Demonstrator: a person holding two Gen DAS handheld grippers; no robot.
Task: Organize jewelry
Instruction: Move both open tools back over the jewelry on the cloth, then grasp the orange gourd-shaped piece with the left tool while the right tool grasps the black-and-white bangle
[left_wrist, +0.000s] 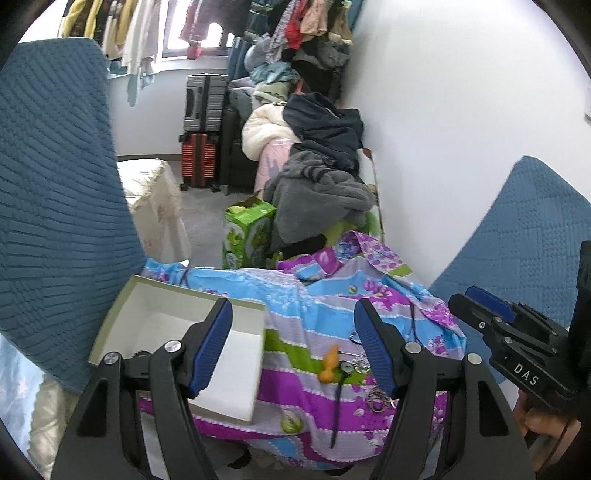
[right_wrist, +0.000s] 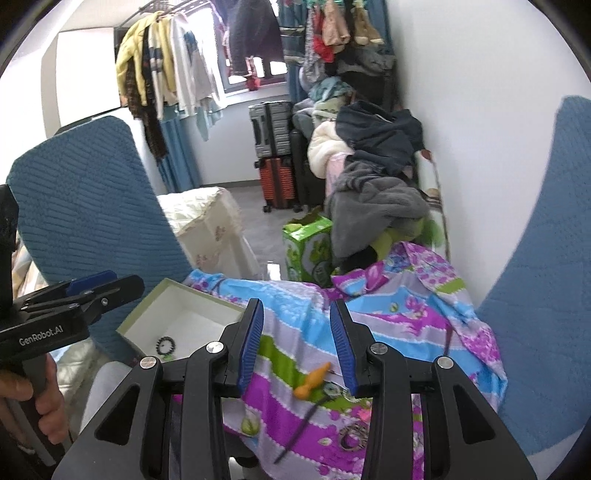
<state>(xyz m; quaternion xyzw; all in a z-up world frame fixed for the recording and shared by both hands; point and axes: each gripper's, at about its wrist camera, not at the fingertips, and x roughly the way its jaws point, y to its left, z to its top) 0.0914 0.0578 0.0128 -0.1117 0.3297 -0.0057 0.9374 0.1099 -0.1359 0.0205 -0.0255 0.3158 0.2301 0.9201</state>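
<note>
Orange pendant (right_wrist: 312, 380) on the flowered cloth (right_wrist: 295, 306), near the front edge, a dark cord (right_wrist: 299, 435) trailing from it toward that edge. Just right of it, small round metal charms (left_wrist: 356, 365), partly hidden behind a gripper finger. Closer to the front edge, a ring-shaped brooch (right_wrist: 352, 435) lying flat. Black bead bracelet (right_wrist: 165, 346) inside the white box (right_wrist: 192, 314), at its near left corner; box set on the cloth's left side, open on top, olive rim.

Left gripper (left_wrist: 293, 347) spread wide above the cloth, nothing between its blue pads; one finger over the box, the other over the charms. Right gripper (right_wrist: 297, 343) partly open, likewise holding nothing, hanging above the pendant. A hand (right_wrist: 26, 402) gripping the left handle, seen from the right wrist view.

Blue chair backs (left_wrist: 55, 184) flanking the cloth on both sides. Beyond the far edge: green carton (left_wrist: 245, 236), piled clothes (left_wrist: 325, 166), stacked suitcases (left_wrist: 203, 133), hanging garments by the window.
</note>
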